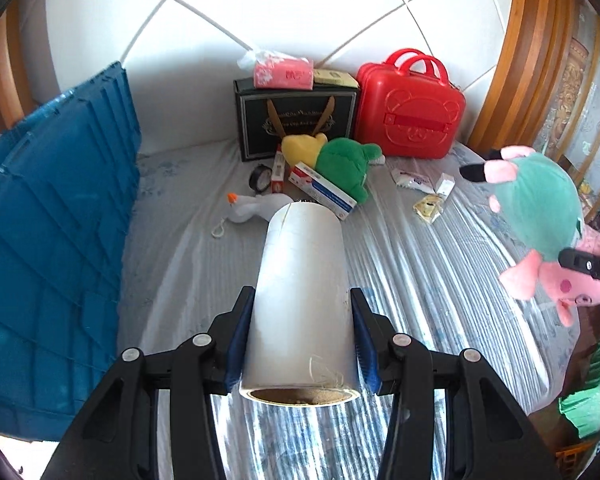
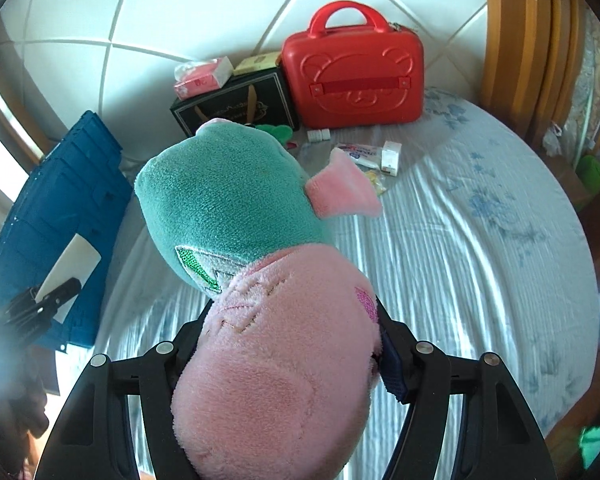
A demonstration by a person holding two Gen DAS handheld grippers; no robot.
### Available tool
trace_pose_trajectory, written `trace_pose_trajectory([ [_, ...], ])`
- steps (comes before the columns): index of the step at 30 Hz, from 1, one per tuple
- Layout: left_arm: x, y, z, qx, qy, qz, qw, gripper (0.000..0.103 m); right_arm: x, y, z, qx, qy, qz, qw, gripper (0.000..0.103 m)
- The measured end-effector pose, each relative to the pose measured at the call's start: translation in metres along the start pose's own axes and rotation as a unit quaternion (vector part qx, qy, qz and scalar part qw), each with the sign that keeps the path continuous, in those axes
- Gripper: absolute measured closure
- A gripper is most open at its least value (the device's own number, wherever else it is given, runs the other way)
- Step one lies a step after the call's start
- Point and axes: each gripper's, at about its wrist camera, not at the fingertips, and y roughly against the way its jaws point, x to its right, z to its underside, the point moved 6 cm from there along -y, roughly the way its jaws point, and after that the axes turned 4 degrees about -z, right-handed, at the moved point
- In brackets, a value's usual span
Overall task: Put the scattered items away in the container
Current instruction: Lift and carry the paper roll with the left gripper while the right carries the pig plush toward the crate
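My left gripper (image 1: 302,300) is shut on a white roll of film (image 1: 302,280) and holds it above the bed. My right gripper (image 2: 292,312) is shut on a pink pig plush in a teal dress (image 2: 260,280), lifted over the bed; the plush also shows at the right of the left wrist view (image 1: 540,208). The blue crate (image 1: 52,220) stands at the left edge of the bed, also seen in the right wrist view (image 2: 60,184). The left gripper with the roll (image 2: 70,268) shows in front of the crate.
A red case (image 1: 410,108) and a black gift bag (image 1: 296,120) with a pink tissue pack (image 1: 284,72) stand at the headboard. A green and yellow plush (image 1: 336,164), boxes (image 1: 324,192), a tape roll (image 1: 260,178), a white duck toy (image 1: 256,208) and small packets (image 1: 420,180) lie on the bed.
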Motion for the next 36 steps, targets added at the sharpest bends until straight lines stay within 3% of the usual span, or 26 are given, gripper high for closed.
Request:
trace_pose_trajectory([
  [14,0.007,0.088,-0.046,0.060,-0.010,0.011,0.9981,0.058,-0.033,0.065,0.007,0.050,0.008,-0.005,0.999,0.035],
  [36,-0.045,0.140,-0.069,0.105,-0.027,0.028,0.9937,0.058,-0.095,0.109,0.004,0.105,0.005,0.002,0.994,0.035],
])
